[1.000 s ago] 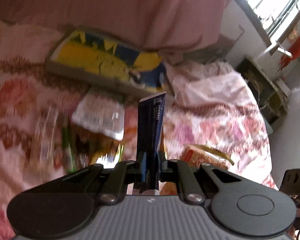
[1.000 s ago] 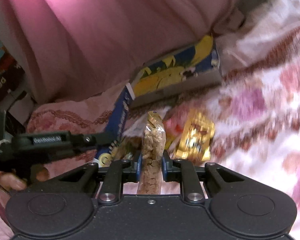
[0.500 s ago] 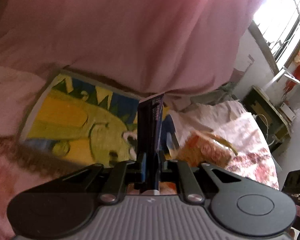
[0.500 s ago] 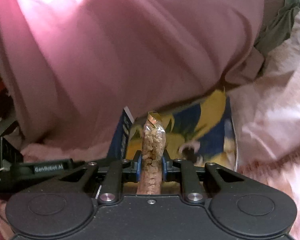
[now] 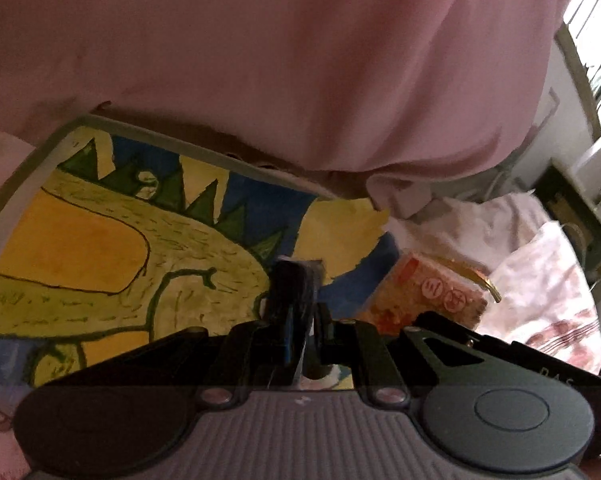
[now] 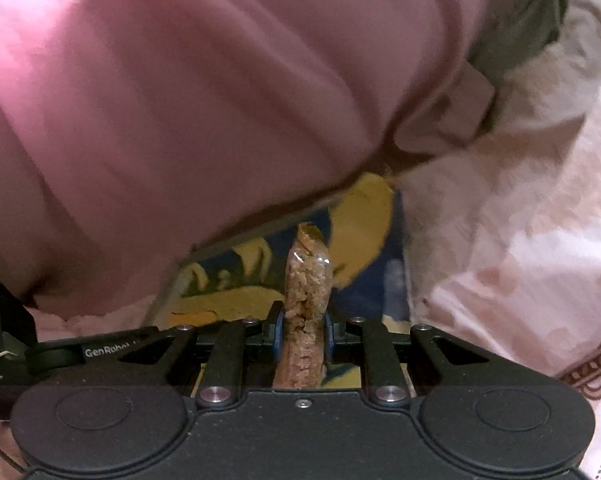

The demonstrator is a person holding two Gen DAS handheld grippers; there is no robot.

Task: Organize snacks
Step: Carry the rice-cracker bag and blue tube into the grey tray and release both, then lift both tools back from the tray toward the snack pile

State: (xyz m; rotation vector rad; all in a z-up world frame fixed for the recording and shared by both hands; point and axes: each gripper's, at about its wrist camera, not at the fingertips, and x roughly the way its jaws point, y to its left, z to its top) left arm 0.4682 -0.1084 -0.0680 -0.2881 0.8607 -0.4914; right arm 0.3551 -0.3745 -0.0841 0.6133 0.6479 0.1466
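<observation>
My left gripper (image 5: pixel 296 312) is shut on a dark blue snack packet (image 5: pixel 296 284), held edge-on above a flat box (image 5: pixel 112 248) with a yellow, green and blue painted top. To its right, the clear packet of brown crumbly snack (image 5: pixel 432 296) is held over the box's right end by the other gripper. In the right wrist view, my right gripper (image 6: pixel 304 320) is shut on that clear packet (image 6: pixel 306 280), upright over the same painted box (image 6: pixel 364 220). The left gripper's black body (image 6: pixel 108 350) shows at the lower left.
A big pink quilt (image 5: pixel 300 60) bulges over the far edge of the box. A pale floral bedsheet (image 6: pixel 520 260) spreads to the right. A window (image 5: pixel 596 40) and a small cabinet (image 5: pixel 576 208) lie far right in the left wrist view.
Both grippers have travelled across the bed, away from the scattered snacks, and now hang over the painted box, which looks much larger. Each keeps its packet.
</observation>
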